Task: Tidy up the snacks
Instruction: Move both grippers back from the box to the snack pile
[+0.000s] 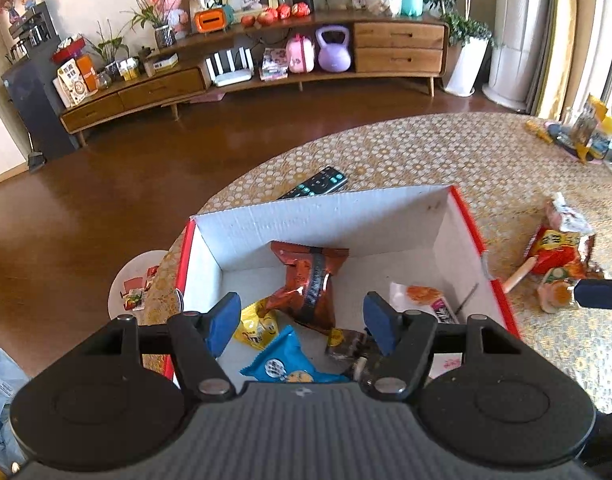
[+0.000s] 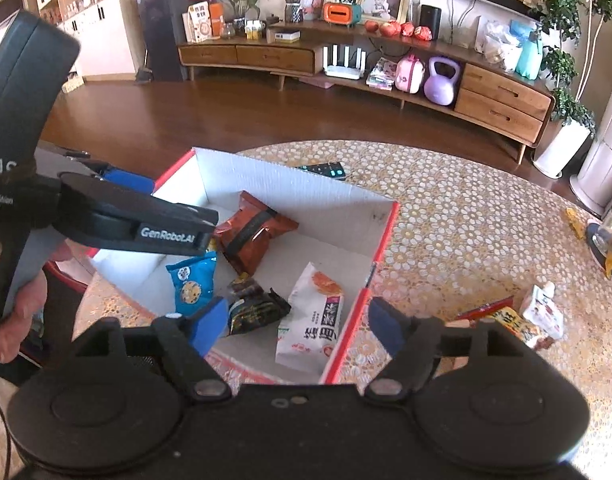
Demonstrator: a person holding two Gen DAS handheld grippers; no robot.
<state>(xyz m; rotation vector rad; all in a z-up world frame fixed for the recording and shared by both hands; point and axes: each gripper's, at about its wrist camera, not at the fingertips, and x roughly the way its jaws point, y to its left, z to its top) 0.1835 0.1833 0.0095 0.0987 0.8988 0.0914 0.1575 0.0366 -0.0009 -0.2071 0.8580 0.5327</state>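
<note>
A white cardboard box with red outer sides (image 1: 322, 208) (image 2: 289, 176) stands on the table. Inside lie a brown-orange packet (image 1: 310, 276) (image 2: 253, 236), a blue cookie packet (image 1: 285, 364) (image 2: 191, 280), a yellow packet (image 1: 257, 326), a dark packet (image 1: 344, 344) (image 2: 253, 308) and a white packet (image 1: 422, 298) (image 2: 312, 320). My left gripper (image 1: 301, 312) (image 2: 181, 208) hovers open above the box, nothing between its blue pads. My right gripper (image 2: 297, 320) is open over the box's right wall, holding nothing. A red packet (image 1: 558, 248) (image 2: 506, 316) and a small white pouch (image 2: 542, 312) lie on the table to the right of the box.
A black remote (image 1: 318, 182) (image 2: 324, 169) lies just behind the box. The round table has a gold patterned cloth (image 2: 466, 208). More packets sit at its far right edge (image 1: 586, 132). A small round stool (image 1: 133, 288) stands left of the table. A hand (image 2: 21, 300) grips the left gripper's handle.
</note>
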